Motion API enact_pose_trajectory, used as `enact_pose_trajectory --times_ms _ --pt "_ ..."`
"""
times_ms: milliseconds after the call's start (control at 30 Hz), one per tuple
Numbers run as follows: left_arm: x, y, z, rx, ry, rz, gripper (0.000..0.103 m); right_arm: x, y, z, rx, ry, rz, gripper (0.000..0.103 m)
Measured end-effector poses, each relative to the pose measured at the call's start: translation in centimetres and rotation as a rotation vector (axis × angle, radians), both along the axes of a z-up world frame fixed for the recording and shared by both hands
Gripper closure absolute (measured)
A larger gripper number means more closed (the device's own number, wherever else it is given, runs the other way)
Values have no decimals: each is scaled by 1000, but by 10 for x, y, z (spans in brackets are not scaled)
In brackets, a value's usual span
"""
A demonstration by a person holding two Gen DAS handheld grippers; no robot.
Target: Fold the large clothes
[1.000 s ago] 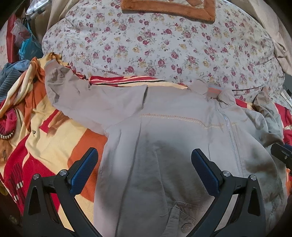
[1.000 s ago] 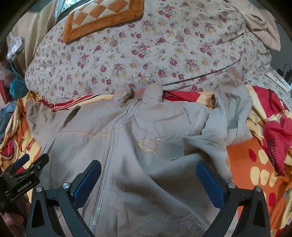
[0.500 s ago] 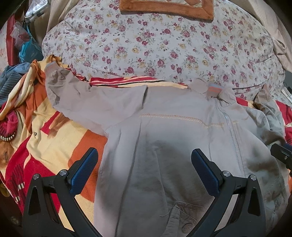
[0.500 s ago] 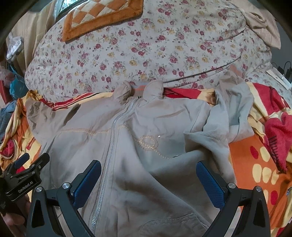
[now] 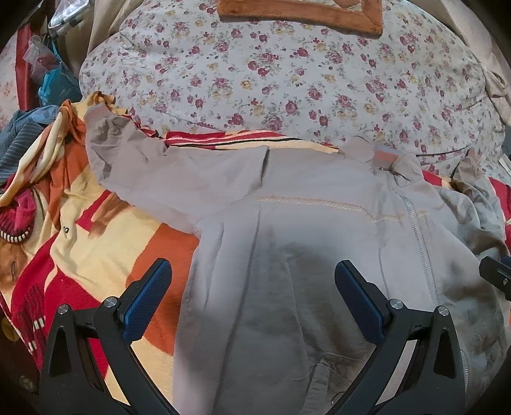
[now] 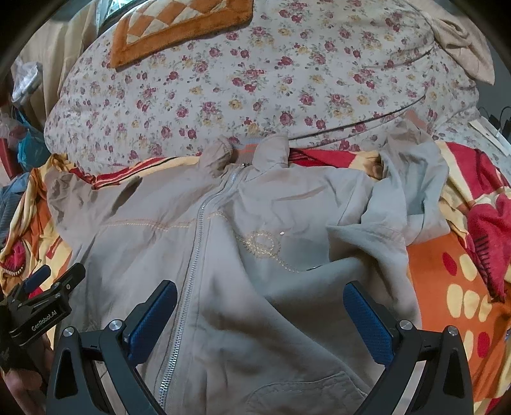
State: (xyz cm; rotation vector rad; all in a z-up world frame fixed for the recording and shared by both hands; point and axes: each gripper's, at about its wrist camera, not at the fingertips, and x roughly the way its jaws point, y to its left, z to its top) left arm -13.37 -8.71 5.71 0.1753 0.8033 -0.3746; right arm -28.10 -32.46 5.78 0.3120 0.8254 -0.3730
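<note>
A large beige zip-up jacket [image 5: 303, 223] lies front up on a bed, collar toward the far side. It also shows in the right wrist view [image 6: 242, 255]. Its left sleeve [image 5: 166, 172] stretches flat out to the left. Its right sleeve [image 6: 412, 198] is crumpled and folded over on the right side. My left gripper [image 5: 252, 290] is open and empty above the jacket's lower left part. My right gripper [image 6: 260, 313] is open and empty above the lower front, right of the zipper [image 6: 194, 249]. The left gripper [image 6: 44, 300] shows at the left edge of the right wrist view.
The jacket lies on a red, orange and yellow patterned blanket [image 5: 95, 242]. A big floral quilt [image 5: 287, 79] is heaped behind the collar, with an orange mat [image 6: 179, 25] on top. Clothes and bags [image 5: 35, 105] pile at the far left.
Both grippers stay open and almost still. The views have shifted only slightly; the jacket has not moved.
</note>
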Motion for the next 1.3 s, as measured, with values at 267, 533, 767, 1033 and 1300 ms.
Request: enact_pose_trajectory --times_ms 267,533,767,1033,1300 --pt "2 3 -1 -1 7 8 1 2 4 -3 0 9 9 0" --pt "4 4 -2 1 7 17 1 3 2 -6 12 16 15 0" --pt "7 10 3 -6 11 43 1 6 5 -3 12 11 30 0" --pt "29 31 19 -8 35 116 1 11 9 -3 19 17 73 0" --pt "96 63 35 61 -11 255 1 13 8 -8 55 21 98 0"
